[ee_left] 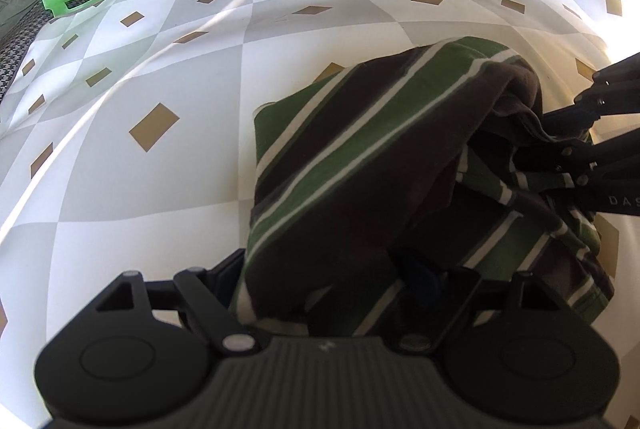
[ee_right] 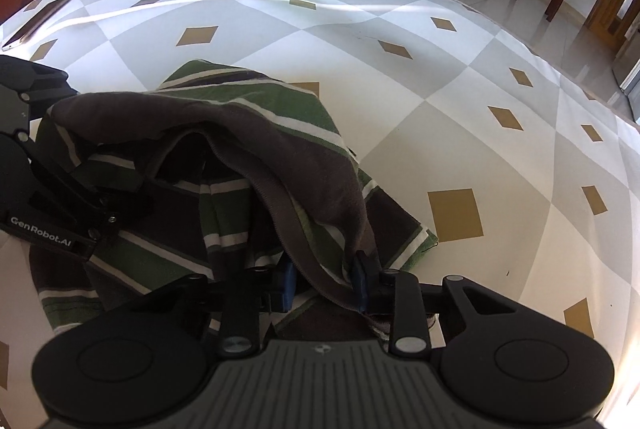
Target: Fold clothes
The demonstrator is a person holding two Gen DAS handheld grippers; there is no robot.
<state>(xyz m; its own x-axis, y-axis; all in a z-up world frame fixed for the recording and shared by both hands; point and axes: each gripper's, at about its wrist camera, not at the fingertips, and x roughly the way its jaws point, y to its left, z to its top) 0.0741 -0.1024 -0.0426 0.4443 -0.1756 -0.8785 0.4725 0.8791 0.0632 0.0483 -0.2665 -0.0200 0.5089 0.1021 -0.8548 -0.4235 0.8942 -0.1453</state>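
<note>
Lying bunched on the diamond-patterned cloth-covered desk (ee_left: 160,189), the green, brown and white striped knit garment (ee_left: 360,157) is lifted at its near edge, judged ready for a fold. Its brown hem band runs between the right claw (ee_right: 324,285), whose jaws sit narrowed around it. Fabric drapes over the left claw (ee_left: 332,281); jaws wide, grip undetermined.

You see bright daylight in both views, strongest at the right edge, where the patterned surface (ee_left: 168,77) washes out to glare. Pale sun streaks cross its cloth. The striped garment (ee_left: 360,165) is dark, its folds deep in shadow. Fisheye bending curves the edges; corners go black. Focus stays fairly sharp.
</note>
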